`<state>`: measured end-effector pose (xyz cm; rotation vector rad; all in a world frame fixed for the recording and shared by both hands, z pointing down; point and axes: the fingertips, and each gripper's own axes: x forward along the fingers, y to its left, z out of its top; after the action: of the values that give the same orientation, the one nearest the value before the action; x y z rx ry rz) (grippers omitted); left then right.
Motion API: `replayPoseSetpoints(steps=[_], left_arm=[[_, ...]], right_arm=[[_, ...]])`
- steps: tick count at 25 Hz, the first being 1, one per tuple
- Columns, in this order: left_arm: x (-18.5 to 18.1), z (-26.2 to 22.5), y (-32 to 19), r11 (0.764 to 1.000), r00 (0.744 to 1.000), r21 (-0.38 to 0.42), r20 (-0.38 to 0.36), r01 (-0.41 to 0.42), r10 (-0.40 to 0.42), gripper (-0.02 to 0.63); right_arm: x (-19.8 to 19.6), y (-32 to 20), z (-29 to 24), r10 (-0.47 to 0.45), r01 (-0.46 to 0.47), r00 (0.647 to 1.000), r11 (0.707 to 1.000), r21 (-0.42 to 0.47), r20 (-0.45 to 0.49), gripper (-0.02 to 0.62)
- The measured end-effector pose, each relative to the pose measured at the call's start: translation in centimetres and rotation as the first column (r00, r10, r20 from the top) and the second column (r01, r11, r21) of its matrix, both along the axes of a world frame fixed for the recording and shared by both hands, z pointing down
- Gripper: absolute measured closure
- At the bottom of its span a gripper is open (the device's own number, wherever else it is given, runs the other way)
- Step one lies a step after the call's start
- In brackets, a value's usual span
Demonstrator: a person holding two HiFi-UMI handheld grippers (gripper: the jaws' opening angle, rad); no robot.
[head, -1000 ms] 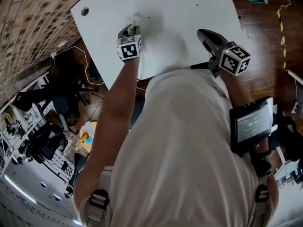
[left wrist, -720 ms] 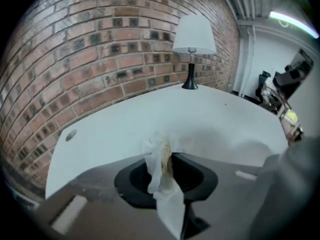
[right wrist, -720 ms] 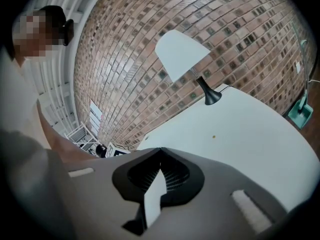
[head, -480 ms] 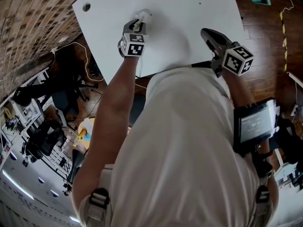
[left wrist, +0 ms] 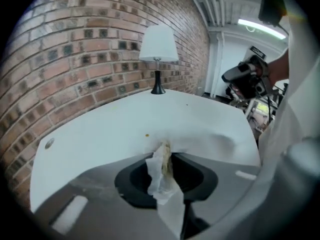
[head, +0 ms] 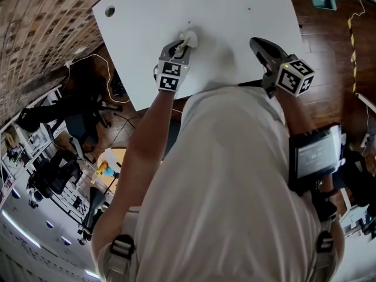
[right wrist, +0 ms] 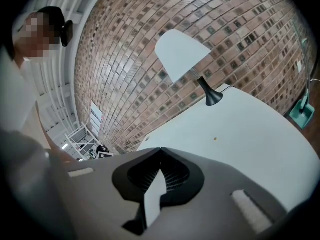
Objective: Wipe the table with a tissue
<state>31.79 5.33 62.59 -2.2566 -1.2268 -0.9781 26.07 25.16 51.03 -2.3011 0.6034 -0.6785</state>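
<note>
A crumpled white tissue [head: 189, 39] with a yellowish stain rests on the white table [head: 235, 4], and my left gripper [head: 183, 43] is shut on it. In the left gripper view the tissue [left wrist: 162, 171] is pinched between the two jaws, its tip pressed to the table [left wrist: 100, 129], and my left gripper [left wrist: 164, 151] points steeply down. A small brown speck [left wrist: 147, 135] lies just beyond it. My right gripper [head: 255, 42] hovers over the table's near right part, shut and empty. In its own view my right gripper [right wrist: 160, 150] has its tips meeting.
A white table lamp [left wrist: 158, 49] on a black base stands at the far side by the brick wall [right wrist: 150, 59]. A cable hole [head: 110, 10] marks the table's left corner. Another speck [head: 249, 7] lies farther out. Chairs and clutter [head: 70, 128] crowd the floor at left.
My left gripper has dragged the tissue rightward and toward the near edge across the table, rolling as it went. The right gripper has stayed still.
</note>
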Motion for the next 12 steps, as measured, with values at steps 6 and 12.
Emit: replayPoseSetpoints(steps=[6, 12], left_arm=[[2.7, -0.4, -6.1, 0.912, 0.915, -0.074, 0.049, 0.403, -0.401, 0.517], [6.7, -0.3, -11.3, 0.781, 0.783, -0.058, 0.053, 0.622, -0.620, 0.515]], right_arm=[[0.4, 0.2, 0.3, -0.002, 0.002, 1.000, 1.000, 0.006, 0.006, 0.588], [0.4, 0.4, 0.6, -0.008, 0.008, 1.000, 1.000, 0.018, 0.007, 0.588]])
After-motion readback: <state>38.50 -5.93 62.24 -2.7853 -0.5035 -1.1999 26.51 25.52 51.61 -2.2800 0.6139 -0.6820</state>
